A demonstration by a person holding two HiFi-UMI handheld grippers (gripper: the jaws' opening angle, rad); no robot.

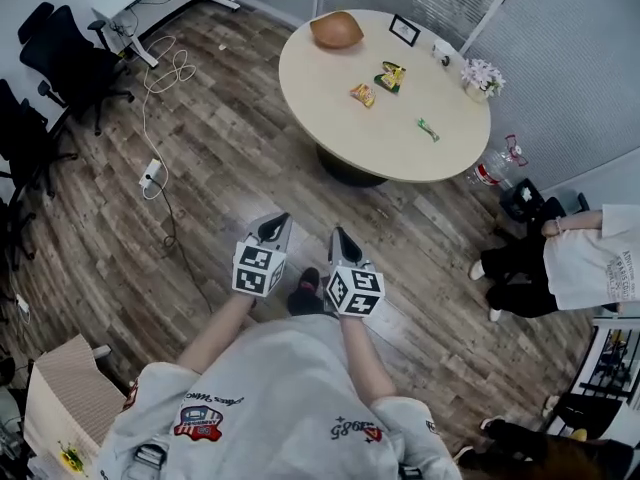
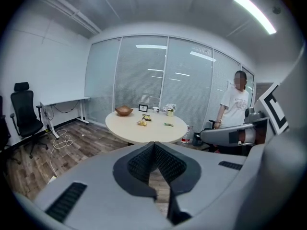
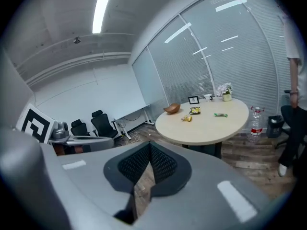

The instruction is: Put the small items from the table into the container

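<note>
A round beige table (image 1: pixel 330 78) stands ahead of me across the wood floor. On it sit a brown bowl (image 1: pixel 337 30), an orange snack packet (image 1: pixel 362 94), a yellow-green packet (image 1: pixel 390 76) and a small green wrapped item (image 1: pixel 428 128). My left gripper (image 1: pixel 275 227) and right gripper (image 1: pixel 340 238) are side by side over the floor, well short of the table, both shut with nothing in them. The left gripper (image 2: pixel 154 144) faces the bowl (image 2: pixel 124 110) and the packets (image 2: pixel 142 122). The right gripper (image 3: pixel 149 145) faces the bowl (image 3: pixel 172 109), an orange packet (image 3: pixel 187 119) and the green item (image 3: pixel 220 114).
A photo frame (image 1: pixel 404 30), a mug (image 1: pixel 443 56) and a flower pot (image 1: pixel 482 76) stand at the table's far side. A person (image 1: pixel 570 263) is at the right, near a water bottle (image 1: pixel 490 171). Office chairs (image 1: pixel 65 63), a floor cable (image 1: pixel 160 118) and a cardboard box (image 1: pixel 70 393) are at left.
</note>
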